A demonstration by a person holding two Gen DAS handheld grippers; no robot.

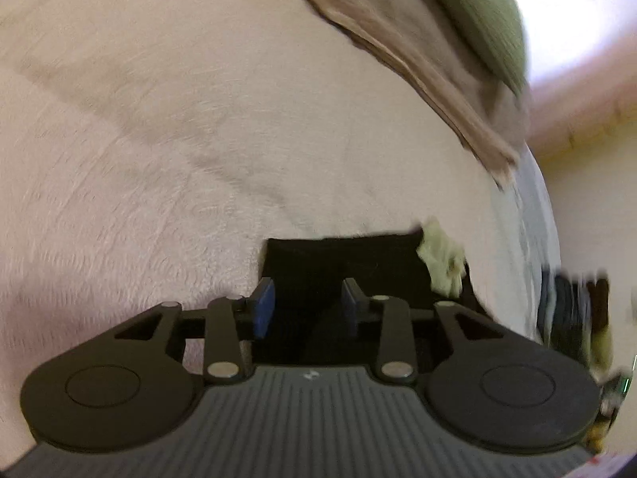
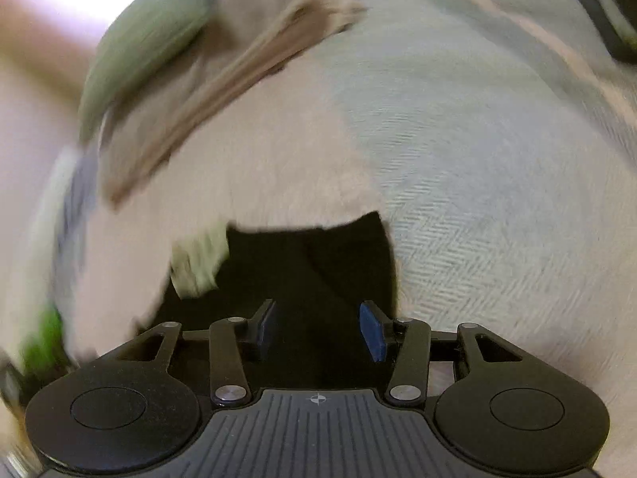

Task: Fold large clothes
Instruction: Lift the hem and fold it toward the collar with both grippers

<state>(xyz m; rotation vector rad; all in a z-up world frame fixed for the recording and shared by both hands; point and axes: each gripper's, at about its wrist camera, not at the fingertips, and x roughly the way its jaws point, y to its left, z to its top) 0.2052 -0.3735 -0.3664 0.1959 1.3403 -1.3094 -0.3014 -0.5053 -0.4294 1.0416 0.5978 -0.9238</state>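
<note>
Below me the bed [image 2: 497, 199] wears a pale herringbone cover; a fuzzy pink blanket [image 1: 159, 139] spreads over it, with a black garment [image 1: 338, 255] and tan cloth [image 1: 418, 51] near its far edge

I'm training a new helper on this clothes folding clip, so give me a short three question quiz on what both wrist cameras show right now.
1. True or false: the left gripper pinches the black garment.
2. What lies against the black garment's corner: A) pale green cloth, B) red sock, C) white cup?
3. Fill in: the right gripper stands ___, blue pads apart.

Key: 1 false, its jaws stand apart over the garment. 2 A, the pale green cloth. 3 open.
</note>
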